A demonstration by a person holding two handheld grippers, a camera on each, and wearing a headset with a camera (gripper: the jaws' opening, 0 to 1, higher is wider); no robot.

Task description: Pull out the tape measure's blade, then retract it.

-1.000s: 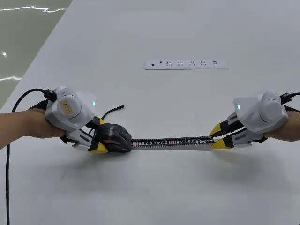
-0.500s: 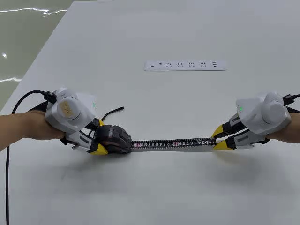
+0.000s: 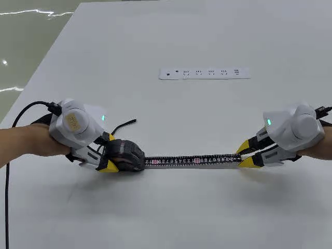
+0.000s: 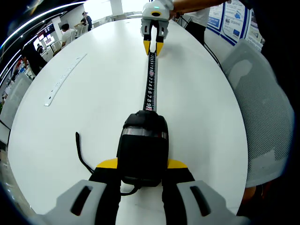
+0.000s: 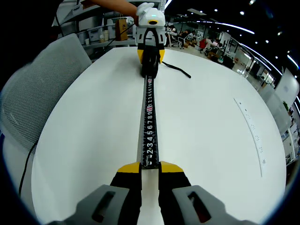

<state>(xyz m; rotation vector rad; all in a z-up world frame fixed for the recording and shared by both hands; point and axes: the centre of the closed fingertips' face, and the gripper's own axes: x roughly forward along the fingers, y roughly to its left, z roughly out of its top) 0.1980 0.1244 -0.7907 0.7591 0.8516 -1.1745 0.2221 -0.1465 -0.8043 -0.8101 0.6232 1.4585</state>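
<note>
**Blade drawn out, held at both ends**

Your tape measure (image 4: 142, 145), black-bodied, sits on the white bench (image 3: 181, 218) towards your left. Its blade (image 3: 192, 160) is pulled out to the right in a straight line, running low along the bench top with the numbers facing up.

Your left tongs (image 3: 111, 151) are clenched on the tape measure, with one yellow-tipped jaw on each side of the body. Your right tongs (image 5: 150, 168) are pinched on the blade's free end, just past the lowest numbers. The two tongs face each other along the blade and are well apart.

A black strap (image 3: 124, 123) trails from the tape measure across the bench, just beyond your left tongs. A dark cable (image 3: 21, 111) runs from the back of the left tongs and off towards the near left edge.

Farther across the bench, well apart from the blade and roughly parallel to it, lies a white power strip (image 3: 204, 73). A grey mesh chair (image 4: 262, 117) stands beside the bench.
</note>
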